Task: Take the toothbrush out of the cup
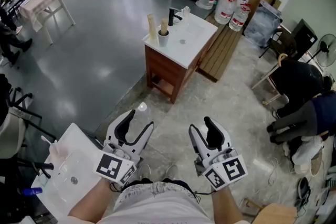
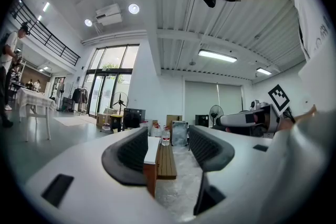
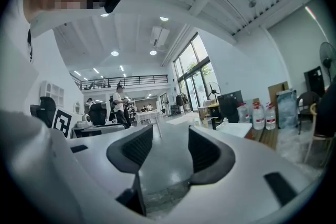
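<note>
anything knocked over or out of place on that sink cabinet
Nothing stands out. The cup stands upright near the left corner of the sink cabinet, toothbrush upright in it. The left gripper and right gripper are open, empty and well short of it.

One left claw (image 1: 139, 122) and one right claw (image 1: 200, 124) make two; one cup (image 1: 163, 38), one toothbrush (image 1: 164, 24), one black faucet (image 1: 171, 16), one wooden bench (image 1: 220, 52), one standing fan (image 1: 325, 50).
</note>
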The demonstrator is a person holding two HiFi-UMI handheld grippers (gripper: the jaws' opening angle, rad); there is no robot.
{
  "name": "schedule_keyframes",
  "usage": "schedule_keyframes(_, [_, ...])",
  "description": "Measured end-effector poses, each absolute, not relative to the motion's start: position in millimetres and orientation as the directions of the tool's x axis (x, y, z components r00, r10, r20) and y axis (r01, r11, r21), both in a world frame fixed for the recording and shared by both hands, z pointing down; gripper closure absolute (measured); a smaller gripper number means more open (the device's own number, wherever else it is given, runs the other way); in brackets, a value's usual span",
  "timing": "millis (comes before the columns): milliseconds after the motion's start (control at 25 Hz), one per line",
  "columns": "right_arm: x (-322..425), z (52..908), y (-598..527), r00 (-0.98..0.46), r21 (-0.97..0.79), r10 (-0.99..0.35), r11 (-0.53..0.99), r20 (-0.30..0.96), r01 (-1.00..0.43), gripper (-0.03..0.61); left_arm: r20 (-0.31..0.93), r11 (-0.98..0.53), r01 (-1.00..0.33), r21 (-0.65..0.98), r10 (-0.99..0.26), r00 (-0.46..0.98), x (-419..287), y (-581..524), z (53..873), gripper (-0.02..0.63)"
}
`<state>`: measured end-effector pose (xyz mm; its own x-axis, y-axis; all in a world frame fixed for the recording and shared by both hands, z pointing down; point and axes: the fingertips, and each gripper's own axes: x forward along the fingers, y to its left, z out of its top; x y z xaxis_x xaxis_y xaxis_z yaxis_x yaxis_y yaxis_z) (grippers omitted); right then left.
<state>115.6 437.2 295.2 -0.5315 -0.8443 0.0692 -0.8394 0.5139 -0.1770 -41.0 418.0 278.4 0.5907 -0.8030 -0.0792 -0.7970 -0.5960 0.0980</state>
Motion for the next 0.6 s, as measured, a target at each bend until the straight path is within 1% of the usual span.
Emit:
schedule_keyframes(240, [122,295,435,-0.536,-0.18,-0.841,0.517,0.073,-0.837,0.333,-0.073,-0.579,-0.809,0.1,-0.815,0.575,-38,413,280,0.333])
schedule_keyframes(600, [162,301,429,-0.544,-0.188,-0.836,0.524,0.073,-0.831,0.324,-0.065,-0.526,-0.845,0.096,-0.85,0.522,-19,405,284,0.328])
